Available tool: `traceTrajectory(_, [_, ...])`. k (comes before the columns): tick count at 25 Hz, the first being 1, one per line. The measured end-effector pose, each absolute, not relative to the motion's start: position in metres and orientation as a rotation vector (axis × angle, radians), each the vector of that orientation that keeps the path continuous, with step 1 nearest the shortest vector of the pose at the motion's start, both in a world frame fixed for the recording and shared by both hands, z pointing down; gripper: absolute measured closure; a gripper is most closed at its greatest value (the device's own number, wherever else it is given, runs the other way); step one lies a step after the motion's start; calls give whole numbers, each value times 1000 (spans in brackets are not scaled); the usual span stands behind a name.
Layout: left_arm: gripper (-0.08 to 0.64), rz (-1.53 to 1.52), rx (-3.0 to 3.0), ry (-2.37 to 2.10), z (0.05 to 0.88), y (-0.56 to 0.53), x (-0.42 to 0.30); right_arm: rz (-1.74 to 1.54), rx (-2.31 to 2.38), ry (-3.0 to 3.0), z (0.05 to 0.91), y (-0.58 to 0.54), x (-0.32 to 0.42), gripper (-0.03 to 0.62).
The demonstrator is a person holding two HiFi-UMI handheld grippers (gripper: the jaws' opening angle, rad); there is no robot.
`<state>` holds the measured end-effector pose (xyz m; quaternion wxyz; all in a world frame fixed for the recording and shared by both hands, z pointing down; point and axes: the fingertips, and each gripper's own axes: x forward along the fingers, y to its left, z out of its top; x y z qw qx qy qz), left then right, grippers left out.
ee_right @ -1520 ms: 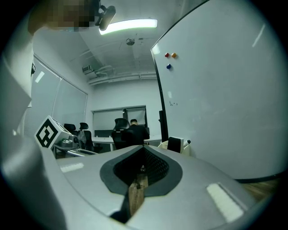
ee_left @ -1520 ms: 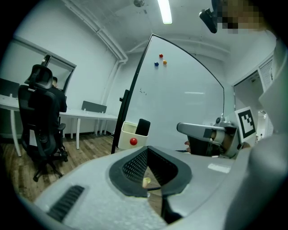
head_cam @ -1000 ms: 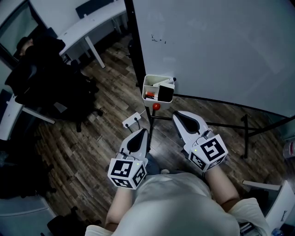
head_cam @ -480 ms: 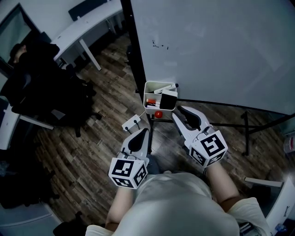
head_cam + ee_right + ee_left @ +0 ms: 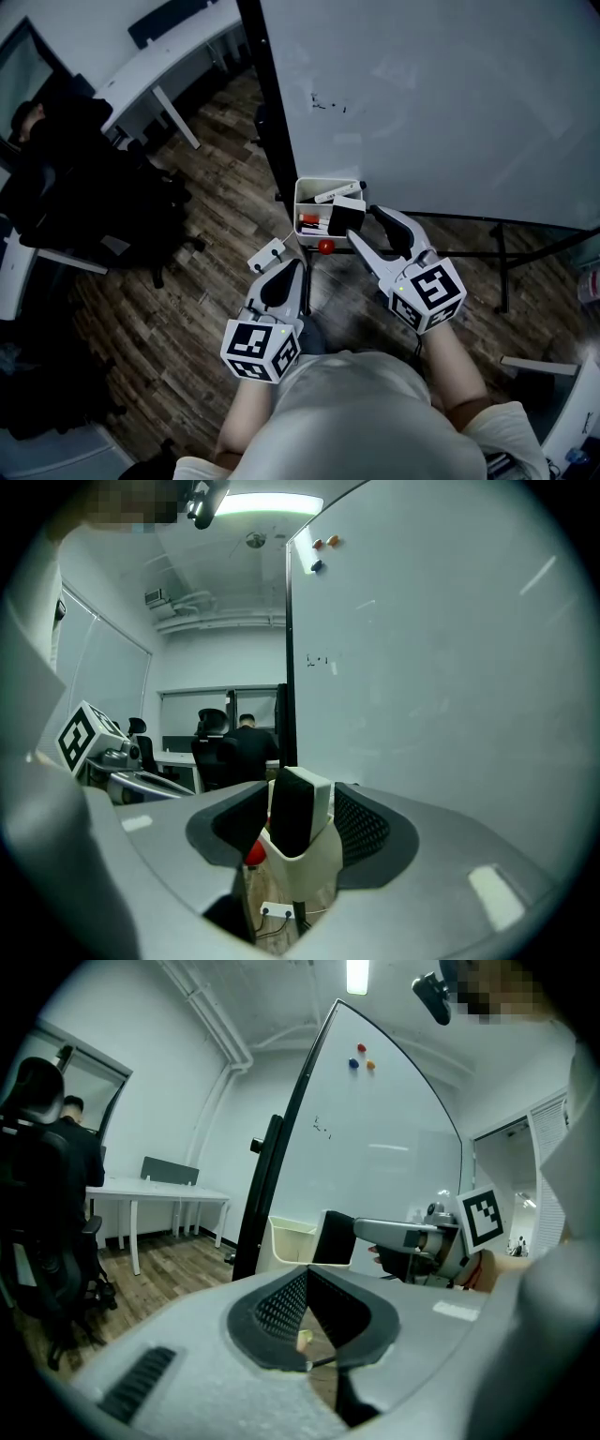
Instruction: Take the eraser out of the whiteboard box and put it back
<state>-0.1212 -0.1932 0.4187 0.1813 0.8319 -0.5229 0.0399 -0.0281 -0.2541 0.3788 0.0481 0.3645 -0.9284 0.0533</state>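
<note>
The white whiteboard box (image 5: 309, 188) hangs on the board's black frame. The black-and-white eraser (image 5: 345, 217) stands upright in its right end, beside a white marker (image 5: 330, 196) and a red one (image 5: 308, 218). My right gripper (image 5: 367, 229) reaches the box; its jaws have just been opening and stand either side of the eraser (image 5: 294, 813) with gaps, not pressing it. The box (image 5: 311, 872) shows below it in the right gripper view. My left gripper (image 5: 288, 269) hangs back, shut and empty, lower left of the box. In the left gripper view the eraser (image 5: 333, 1238) and right gripper (image 5: 361, 1231) are ahead.
The large whiteboard (image 5: 441, 103) fills the upper right, with its black stand bars (image 5: 469, 253) over the wood floor. A red knob (image 5: 324, 246) sits under the box. A white power strip (image 5: 269, 251) lies on the floor. Black office chairs (image 5: 94, 197) and a white desk (image 5: 159, 61) stand left.
My right gripper has moved forward to the box and its jaws have opened around the eraser. The left gripper has stayed shut at the same spot in the picture.
</note>
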Motion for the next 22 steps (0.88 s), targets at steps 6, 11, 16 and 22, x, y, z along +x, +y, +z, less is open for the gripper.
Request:
traceTrajectory(6, [563,109,2348,-1464,421,-205,-126,157,1085,-2827,383,-264,-34,332])
traceTrajectory(11, [563,108,2341,-1459,424,-209,-130,145,1051,-2826,387,-269,-41,308])
traceTrajectory(16, [563,118,2338,-1452,428,-212,-133,141,1039,-2825,389,-273,-46,307])
traceTrajectory(22, [563,121,2344,-1448,429,-216,-136,133,1048,-2820,391,-277,-48,309])
